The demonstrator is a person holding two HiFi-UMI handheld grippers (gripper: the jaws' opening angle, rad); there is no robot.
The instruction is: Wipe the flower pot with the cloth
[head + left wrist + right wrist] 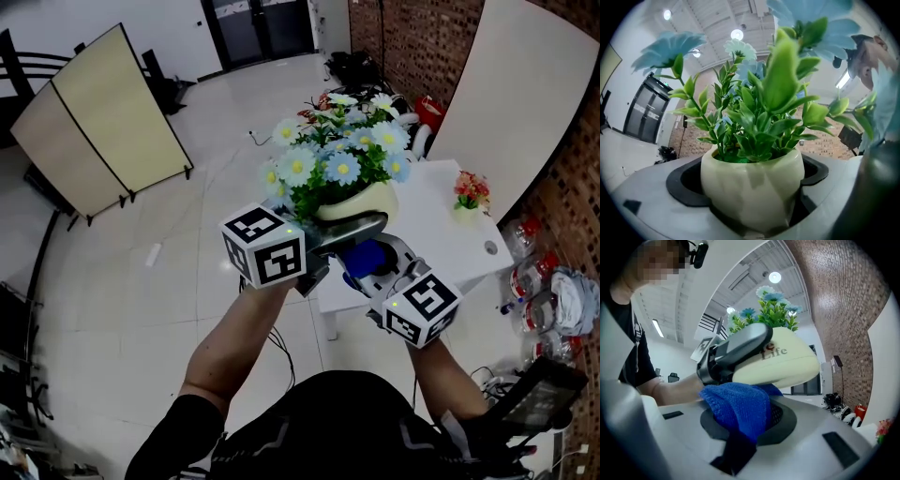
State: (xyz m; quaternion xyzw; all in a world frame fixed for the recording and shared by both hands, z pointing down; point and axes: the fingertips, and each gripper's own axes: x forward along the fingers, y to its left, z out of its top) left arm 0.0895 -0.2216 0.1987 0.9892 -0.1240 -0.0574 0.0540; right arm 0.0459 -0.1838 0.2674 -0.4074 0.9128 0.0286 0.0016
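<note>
Pot (361,202) in the head view is cream, full of blue and white flowers (342,155), and held up in the air. The left gripper (349,227) has it from the pot's left, with one grey jaw lying across its lower wall. The right gripper (380,270) sits just below the pot, with a blue cloth (367,255) bunched at its front end right under the pot. From here the cloth seems to touch the pot, though I cannot be sure. A white desk (450,239) lies to the pot's right, and a small vase of red flowers (472,192) stands on it. Far to the pot's left, a folding screen (103,122) stands on the floor.

In the left gripper view the jaws pinch the pot, which fills the gap between them. Green leaves (754,117) rise above its rim.

In the right gripper view the jaws are clamped on the cloth. The cloth bulges upward and meets the underside of the pot, which lies tilted with its flowers pointing away. The pot's wall bears the word "Life". The left gripper's grey jaw crosses the pot's upper side. A forearm (670,385) reaches in from the pot's left.
</note>
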